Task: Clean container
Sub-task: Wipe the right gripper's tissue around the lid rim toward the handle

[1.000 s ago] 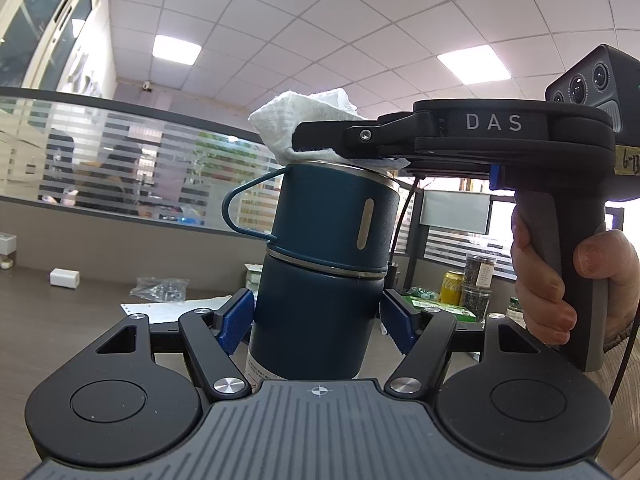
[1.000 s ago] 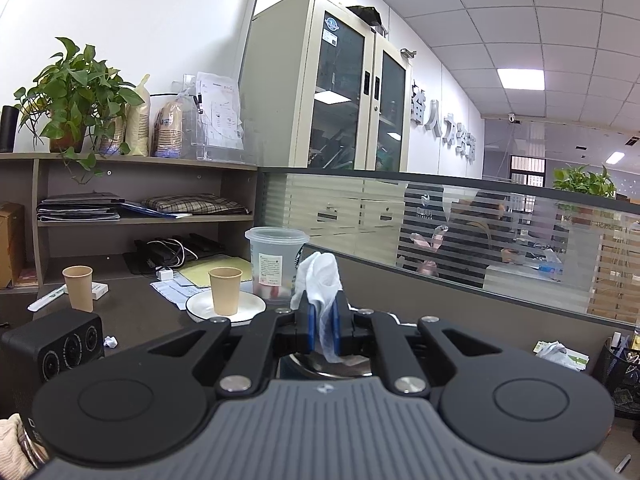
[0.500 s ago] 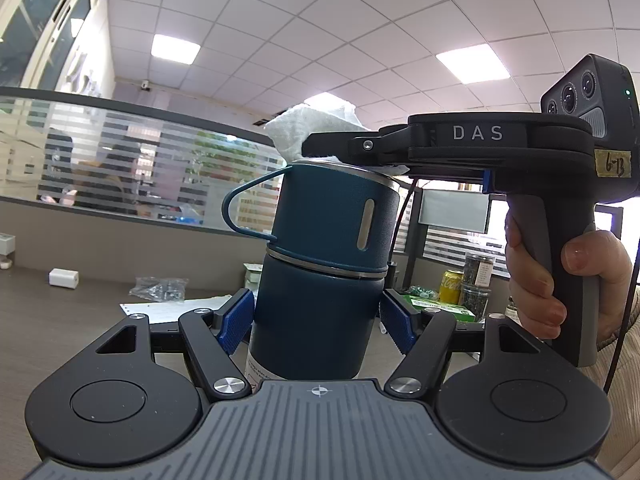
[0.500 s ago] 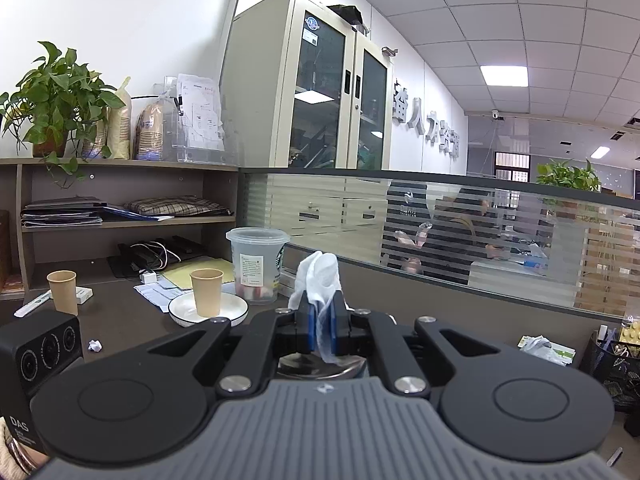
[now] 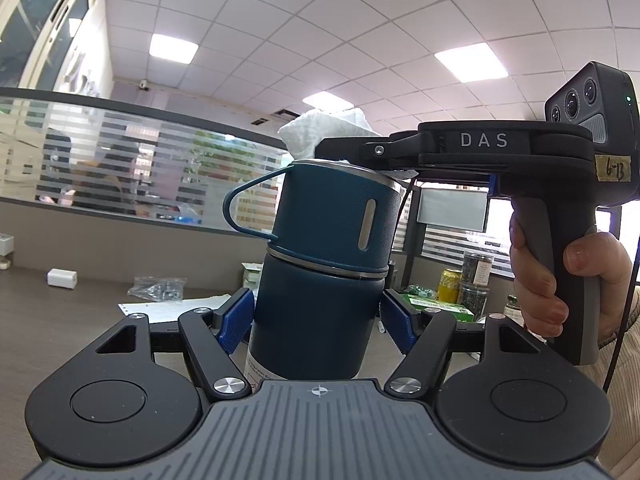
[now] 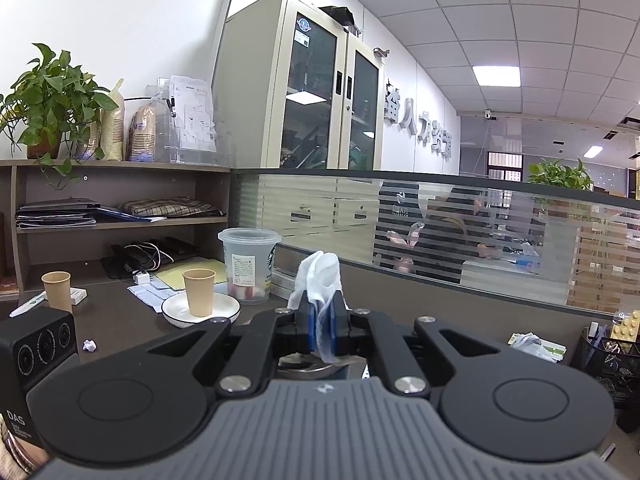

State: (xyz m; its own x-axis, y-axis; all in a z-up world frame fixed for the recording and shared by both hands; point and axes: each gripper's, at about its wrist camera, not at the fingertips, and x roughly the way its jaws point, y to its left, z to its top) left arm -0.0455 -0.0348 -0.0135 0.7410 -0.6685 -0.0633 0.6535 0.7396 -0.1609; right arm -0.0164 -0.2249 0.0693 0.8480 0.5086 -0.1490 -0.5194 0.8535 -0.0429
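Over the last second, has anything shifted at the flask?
The right gripper slid its white paper towel rightward in the left view, across the dark blue steel flask's rim. The left gripper still clamps the flask, which has not moved.

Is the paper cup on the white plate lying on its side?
No, the paper cup stands upright on the white plate, with its open mouth facing up.
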